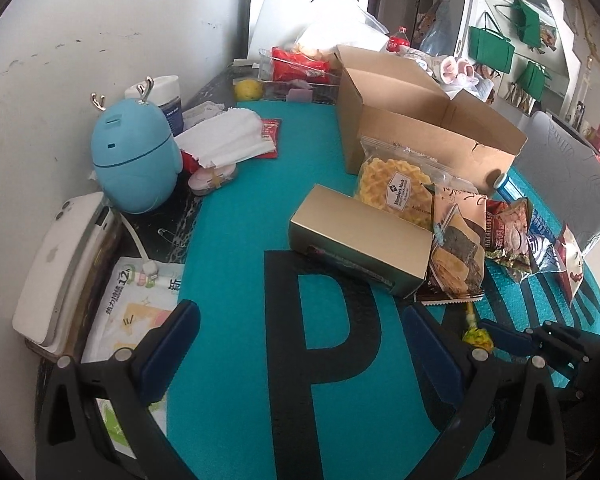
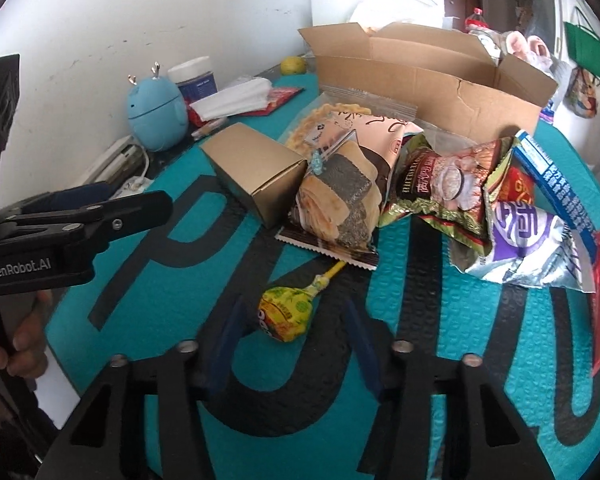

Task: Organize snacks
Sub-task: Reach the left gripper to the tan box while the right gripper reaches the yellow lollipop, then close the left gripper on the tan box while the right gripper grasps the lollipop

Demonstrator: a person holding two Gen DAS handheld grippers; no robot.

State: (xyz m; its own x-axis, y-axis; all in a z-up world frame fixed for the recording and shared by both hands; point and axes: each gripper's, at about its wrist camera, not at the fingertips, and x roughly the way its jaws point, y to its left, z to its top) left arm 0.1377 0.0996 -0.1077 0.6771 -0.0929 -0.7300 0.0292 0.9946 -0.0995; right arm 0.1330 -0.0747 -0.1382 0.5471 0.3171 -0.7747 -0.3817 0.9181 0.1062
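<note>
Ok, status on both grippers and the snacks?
Left gripper open, empty over the teal mat. Right gripper open, jaws straddling the yellow wrapped lollipop, pads not visibly pressing. Open brown cardboard box behind; gold carton and snack bags lie between.

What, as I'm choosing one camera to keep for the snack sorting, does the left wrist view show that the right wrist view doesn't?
Only the left wrist view: the clear bin of red packets behind the cardboard box. Only the right wrist view: a hand gripping a black handle. Both: the cardboard box, gold box, lollipop and blue gadget.
</note>
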